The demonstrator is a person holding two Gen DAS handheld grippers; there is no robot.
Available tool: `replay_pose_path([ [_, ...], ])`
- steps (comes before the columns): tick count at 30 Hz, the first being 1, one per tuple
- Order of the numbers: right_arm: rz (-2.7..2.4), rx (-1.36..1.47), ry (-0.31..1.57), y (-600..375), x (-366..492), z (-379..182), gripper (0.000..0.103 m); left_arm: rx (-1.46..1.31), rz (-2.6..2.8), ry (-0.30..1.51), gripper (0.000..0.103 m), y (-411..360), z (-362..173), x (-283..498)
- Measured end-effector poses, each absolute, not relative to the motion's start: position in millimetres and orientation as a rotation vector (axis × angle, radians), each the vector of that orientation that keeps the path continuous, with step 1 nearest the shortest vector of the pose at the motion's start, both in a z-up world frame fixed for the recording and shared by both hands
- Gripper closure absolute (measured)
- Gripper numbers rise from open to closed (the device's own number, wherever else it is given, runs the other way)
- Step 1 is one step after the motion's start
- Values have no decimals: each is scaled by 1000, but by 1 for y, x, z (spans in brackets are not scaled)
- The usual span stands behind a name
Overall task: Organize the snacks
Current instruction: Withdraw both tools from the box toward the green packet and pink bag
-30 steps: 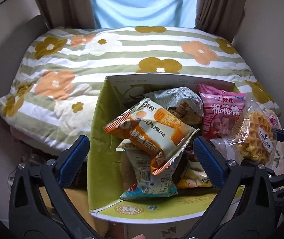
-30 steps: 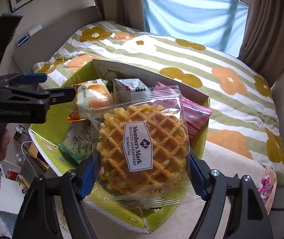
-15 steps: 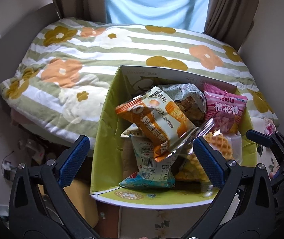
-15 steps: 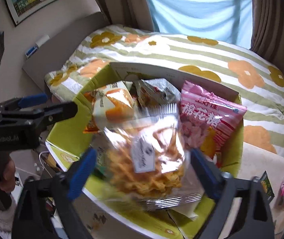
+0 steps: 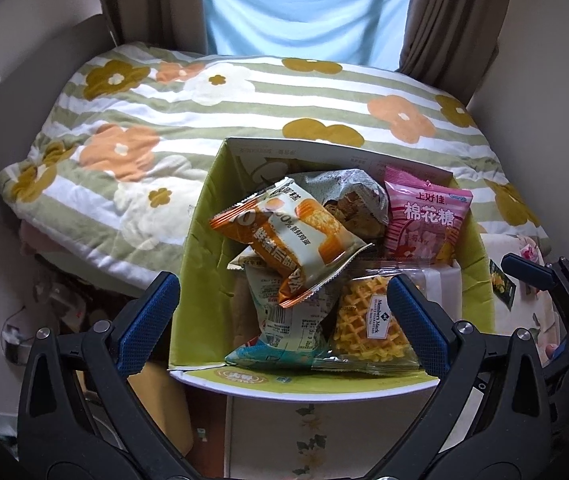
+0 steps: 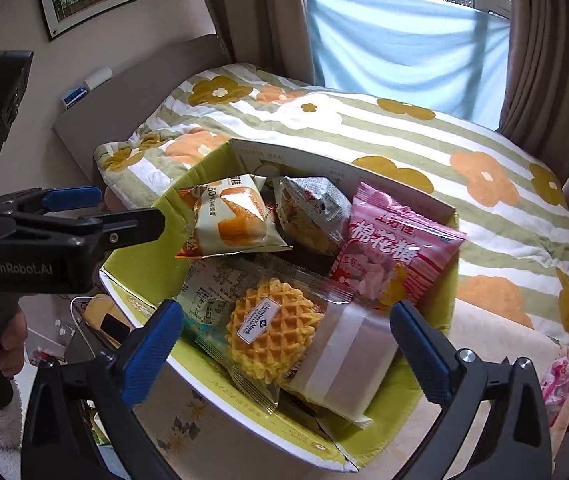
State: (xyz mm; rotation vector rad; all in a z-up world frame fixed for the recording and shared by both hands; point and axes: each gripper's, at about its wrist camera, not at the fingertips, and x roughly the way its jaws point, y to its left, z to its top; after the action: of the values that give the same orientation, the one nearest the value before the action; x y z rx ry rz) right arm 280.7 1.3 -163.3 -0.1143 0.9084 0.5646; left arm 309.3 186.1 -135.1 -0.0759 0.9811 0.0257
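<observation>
A green cardboard box [image 5: 196, 264] [image 6: 144, 264] holds several snack packs. The clear waffle pack [image 5: 368, 324] [image 6: 272, 330] lies in its near right corner, free of any gripper. An orange-and-white cake pack [image 5: 296, 236] [image 6: 232, 216], a grey pack [image 5: 348, 200] [image 6: 308, 208] and a pink marshmallow bag [image 5: 424, 220] [image 6: 388, 256] lie behind it. My left gripper [image 5: 284, 320] is open and empty over the box's near edge. My right gripper [image 6: 288, 344] is open and empty just above the waffle pack.
The box stands against a bed with a green-striped flower quilt [image 5: 164, 120] [image 6: 404, 132]. A flowered surface [image 5: 308, 432] lies under the box. Small packets [image 6: 556, 376] lie to the right. Clutter [image 5: 56, 304] sits on the floor at the left.
My right gripper carried the waffle pack over the box, opened and let it go. The waffle pack now lies in the box. My left gripper stayed open and rose slightly.
</observation>
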Motion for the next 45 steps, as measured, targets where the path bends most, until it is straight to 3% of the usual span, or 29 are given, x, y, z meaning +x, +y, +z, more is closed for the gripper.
replay_pose_path([
  [13, 363, -78, 875, -72, 264, -138, 0, -54, -147, 950, 0, 119, -119, 311],
  [25, 290, -133, 868, -213, 263, -143, 0, -62, -151, 980, 0, -6, -126, 310],
  [35, 329, -237, 889, -310, 281, -173, 0, -110, -125, 1077, 0, -126, -176, 332],
  [45, 345, -243, 976, -354, 293, -222, 0, -57, -99, 1204, 0, -204, -264, 361],
])
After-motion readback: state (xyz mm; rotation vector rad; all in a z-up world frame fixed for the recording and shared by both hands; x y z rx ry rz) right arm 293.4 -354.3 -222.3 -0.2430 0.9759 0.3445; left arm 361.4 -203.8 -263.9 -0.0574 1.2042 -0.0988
